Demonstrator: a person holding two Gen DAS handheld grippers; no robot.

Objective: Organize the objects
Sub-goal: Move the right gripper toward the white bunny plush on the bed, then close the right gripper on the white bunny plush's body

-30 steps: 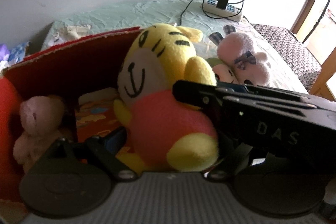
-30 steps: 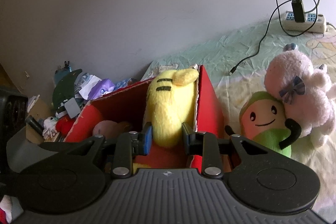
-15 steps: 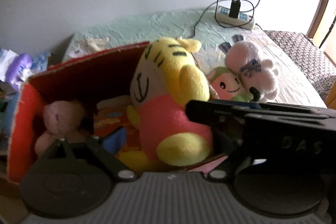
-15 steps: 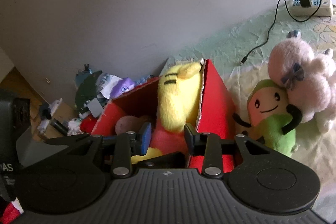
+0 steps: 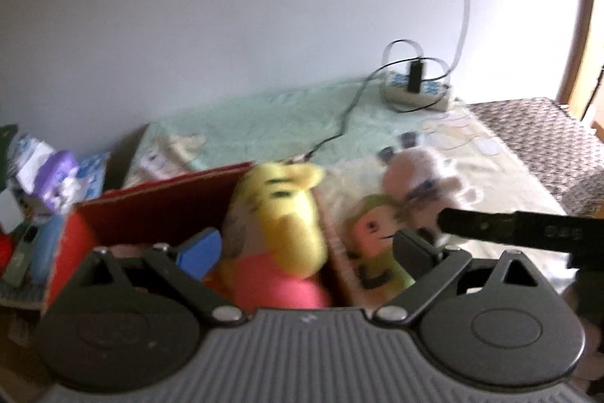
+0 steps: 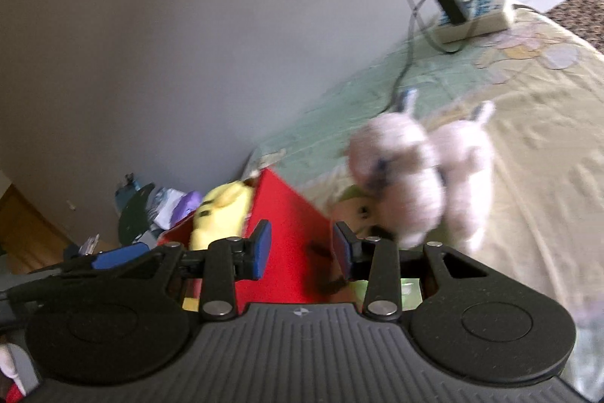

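Sitting in the red box (image 5: 158, 210) ahead of the spread, empty left gripper (image 5: 305, 244), the yellow tiger (image 5: 279, 210); right gripper (image 6: 300, 246) likewise spread, pink plush (image 6: 411, 172) just beyond.

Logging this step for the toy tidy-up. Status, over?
Left gripper open, empty. Right gripper open, empty. Yellow tiger plush sits in the red box; pink bunny and green plush outside on the bed. Nothing blocking.

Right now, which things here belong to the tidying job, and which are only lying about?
Job: red box, yellow tiger in it, green doll, pink bunny, both on the bed.

Lying about: power strip, cable, bedside clutter.
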